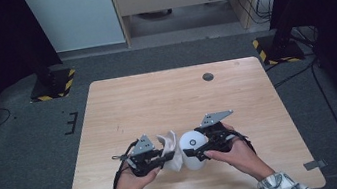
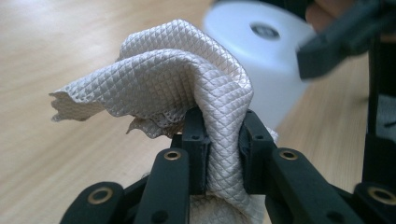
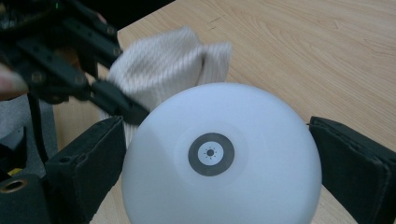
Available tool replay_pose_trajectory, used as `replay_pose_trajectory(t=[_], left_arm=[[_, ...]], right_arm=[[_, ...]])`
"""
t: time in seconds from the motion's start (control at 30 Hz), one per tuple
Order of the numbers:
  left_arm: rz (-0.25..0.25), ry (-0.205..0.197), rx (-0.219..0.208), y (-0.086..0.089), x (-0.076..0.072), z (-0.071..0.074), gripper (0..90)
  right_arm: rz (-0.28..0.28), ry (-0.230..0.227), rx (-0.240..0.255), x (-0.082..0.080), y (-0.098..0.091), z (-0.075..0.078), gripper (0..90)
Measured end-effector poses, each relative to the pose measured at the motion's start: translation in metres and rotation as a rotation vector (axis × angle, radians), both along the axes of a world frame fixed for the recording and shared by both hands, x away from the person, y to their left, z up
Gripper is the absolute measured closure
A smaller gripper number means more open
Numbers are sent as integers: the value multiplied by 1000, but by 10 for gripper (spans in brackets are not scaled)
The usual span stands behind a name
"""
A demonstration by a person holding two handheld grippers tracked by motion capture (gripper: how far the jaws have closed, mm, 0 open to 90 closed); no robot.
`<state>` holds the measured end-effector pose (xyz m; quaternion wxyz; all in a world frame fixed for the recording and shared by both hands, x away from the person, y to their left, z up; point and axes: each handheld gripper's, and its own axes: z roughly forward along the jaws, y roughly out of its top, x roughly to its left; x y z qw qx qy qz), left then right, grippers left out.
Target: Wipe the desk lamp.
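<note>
A: From the high view we see both grippers low in the middle of the frame, over the near part of the table (image 1: 176,93). The left gripper (image 1: 162,160) sits left of centre with a pale cloth (image 1: 169,145) at its tip, and the right gripper (image 1: 196,152) is just right of it at a white dome (image 1: 194,157).

B: The left gripper view gives us what that one cannot: the jaws of the left gripper (image 2: 223,144) are pinched tight on a fold of the cloth (image 2: 187,79), whose quilted weave bunches up above them. The dome (image 2: 266,60) is a blur in the upper right.

A: And in the right gripper view we get the dome (image 3: 219,168) from close up, at bottom centre, with a dark ring around a small sun-like mark on its top. The jaws of the right gripper (image 3: 217,158) stand wide, one on each side of it.

B: Are the pads pressing on it?

A: The left one meets its edge; at the right one we see a sliver of table between. We cannot tell whether it is gripped. The dome's base is cut off at the bottom edge.
</note>
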<state>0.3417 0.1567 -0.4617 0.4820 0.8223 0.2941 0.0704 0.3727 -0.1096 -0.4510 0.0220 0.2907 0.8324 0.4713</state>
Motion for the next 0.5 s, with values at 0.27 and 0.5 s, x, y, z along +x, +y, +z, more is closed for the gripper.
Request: replay_pose_trajectory(t=[0.27, 0.5], left_arm=[[-3, -6, 27, -9, 14, 3, 750], [19, -7, -14, -9, 30, 16, 751]], right_arm=[[-13, -40, 23, -6, -7, 3, 52], [-20, -77, 26, -16, -17, -2, 41]])
